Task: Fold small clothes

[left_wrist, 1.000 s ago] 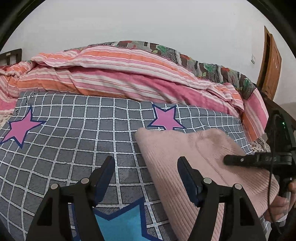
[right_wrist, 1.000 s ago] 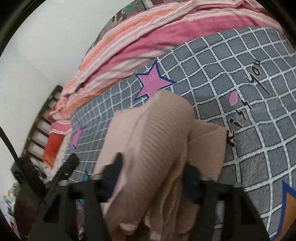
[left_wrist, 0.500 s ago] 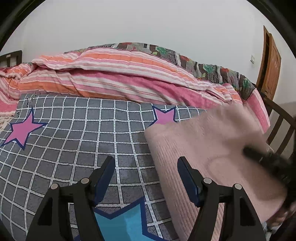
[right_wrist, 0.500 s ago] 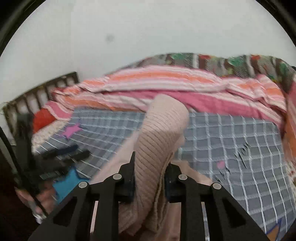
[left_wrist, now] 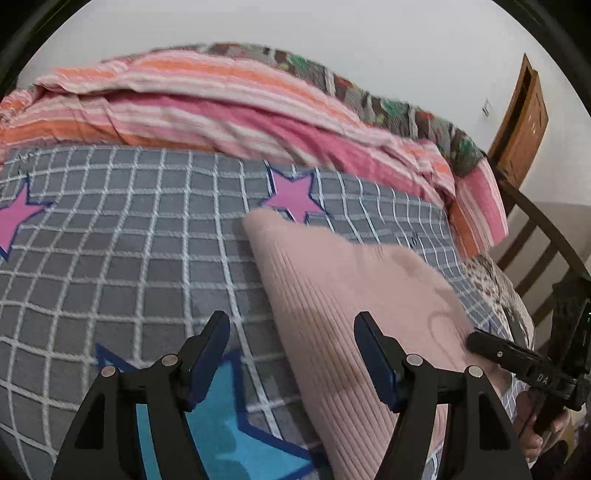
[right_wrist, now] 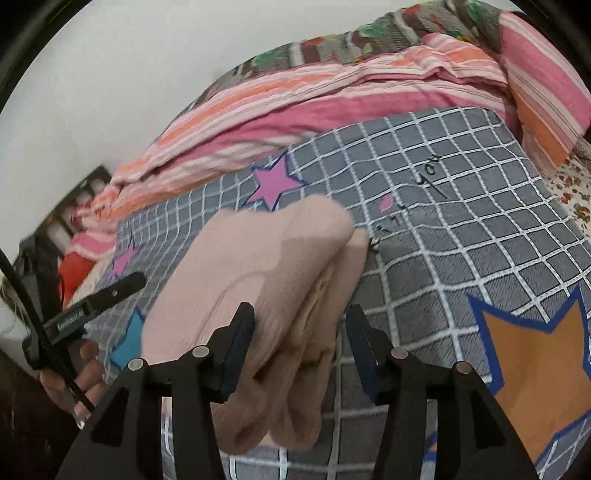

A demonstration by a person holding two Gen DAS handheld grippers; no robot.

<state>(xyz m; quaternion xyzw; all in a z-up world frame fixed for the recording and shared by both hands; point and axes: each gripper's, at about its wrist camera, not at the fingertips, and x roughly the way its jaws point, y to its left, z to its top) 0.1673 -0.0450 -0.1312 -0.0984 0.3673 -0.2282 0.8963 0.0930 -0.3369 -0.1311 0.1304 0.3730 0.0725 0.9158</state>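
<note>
The folded garment [left_wrist: 354, 295] lies on the blanket [left_wrist: 129, 240] spread over the bed; the left tongs [left_wrist: 291, 350] hang above its left edge, one finger over bare blanket, the other over the garment; the right tongs [right_wrist: 299, 325] hover spread over its near end, a finger to each side; a rumpled quilt [left_wrist: 221, 110] is heaped along the far side of the bed, against the wall [left_wrist: 332, 33]; a door [left_wrist: 524, 122] stands at the far right, and the bed frame's rail [left_wrist: 546, 236] lies right of the blanket.
</note>
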